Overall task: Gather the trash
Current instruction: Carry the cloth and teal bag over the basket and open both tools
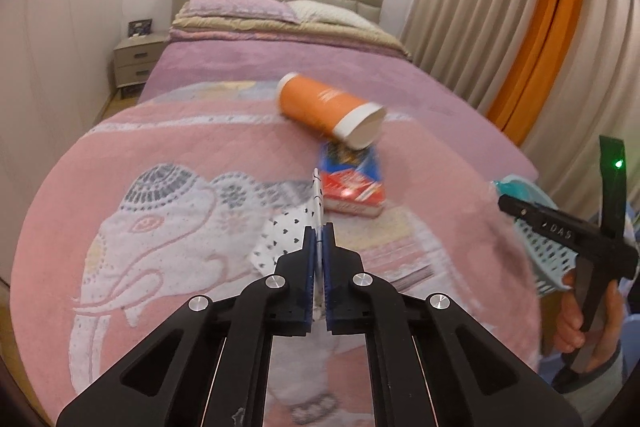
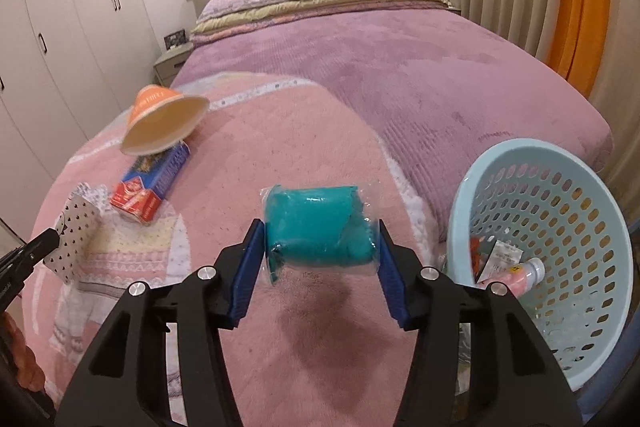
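Note:
My left gripper (image 1: 319,233) is shut on a white paper with small black hearts (image 1: 286,231), held just above the bedspread; the same paper (image 2: 76,227) shows at the left of the right wrist view. My right gripper (image 2: 320,227) is shut on a teal pack in clear plastic (image 2: 316,227), lifted a little off the bed. An orange paper cup (image 1: 328,109) lies on its side, its mouth resting on a blue and red box (image 1: 352,181). In the right wrist view the cup (image 2: 160,123) and box (image 2: 154,183) lie at the left.
A light blue perforated basket (image 2: 560,211) leans at the bed's right edge with several bits of trash inside. The bed's pink and purple spread (image 1: 160,147) runs back to pillows and a headboard. Wardrobes and a nightstand stand left, curtains right. A hand (image 1: 576,323) holds the right gripper's handle.

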`<state>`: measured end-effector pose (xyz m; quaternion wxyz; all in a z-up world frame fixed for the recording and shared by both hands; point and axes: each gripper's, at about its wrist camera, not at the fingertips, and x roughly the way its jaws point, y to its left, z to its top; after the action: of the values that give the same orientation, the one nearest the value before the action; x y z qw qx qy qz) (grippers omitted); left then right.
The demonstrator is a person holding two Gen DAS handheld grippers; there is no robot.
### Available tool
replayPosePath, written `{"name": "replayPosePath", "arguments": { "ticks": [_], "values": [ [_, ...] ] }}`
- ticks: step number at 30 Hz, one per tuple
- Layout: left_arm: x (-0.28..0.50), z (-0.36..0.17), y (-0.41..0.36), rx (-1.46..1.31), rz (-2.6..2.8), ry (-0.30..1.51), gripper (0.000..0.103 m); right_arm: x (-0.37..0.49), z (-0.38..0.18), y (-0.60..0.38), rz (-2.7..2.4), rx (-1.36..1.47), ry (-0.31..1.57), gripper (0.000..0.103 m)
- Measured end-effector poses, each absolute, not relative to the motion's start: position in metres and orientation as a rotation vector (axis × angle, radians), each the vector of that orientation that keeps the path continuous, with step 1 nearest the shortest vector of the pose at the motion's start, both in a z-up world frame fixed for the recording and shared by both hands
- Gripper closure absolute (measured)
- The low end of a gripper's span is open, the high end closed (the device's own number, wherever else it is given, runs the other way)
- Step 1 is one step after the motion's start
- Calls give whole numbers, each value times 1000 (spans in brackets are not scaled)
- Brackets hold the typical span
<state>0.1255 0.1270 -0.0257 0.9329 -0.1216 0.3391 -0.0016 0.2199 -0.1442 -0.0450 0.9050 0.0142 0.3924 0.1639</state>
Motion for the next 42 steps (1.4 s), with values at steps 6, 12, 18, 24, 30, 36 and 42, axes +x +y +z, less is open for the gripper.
{"name": "replayPosePath", "arguments": {
  "ticks": [6,12,18,24,30,36,42],
  "values": [
    [127,-1,95,-219,-83,639,101,206,-19,-165,332,52,747,53],
    [141,21,53,-187,-185,600,101,193,4,-189,302,51,679,53],
    [161,37,-1,-137,-294,572,101,187,21,-227,249,78,636,53],
    [187,46,-56,-106,-408,569,101,191,22,-267,189,131,636,53],
    [214,37,-104,-108,-510,610,101,207,10,-310,106,222,709,53],
    [237,15,-146,-109,-579,670,101,223,-23,-351,38,349,821,53],
    [264,-14,-170,-122,-570,732,101,227,-51,-374,-6,428,906,53]
  ]
}}
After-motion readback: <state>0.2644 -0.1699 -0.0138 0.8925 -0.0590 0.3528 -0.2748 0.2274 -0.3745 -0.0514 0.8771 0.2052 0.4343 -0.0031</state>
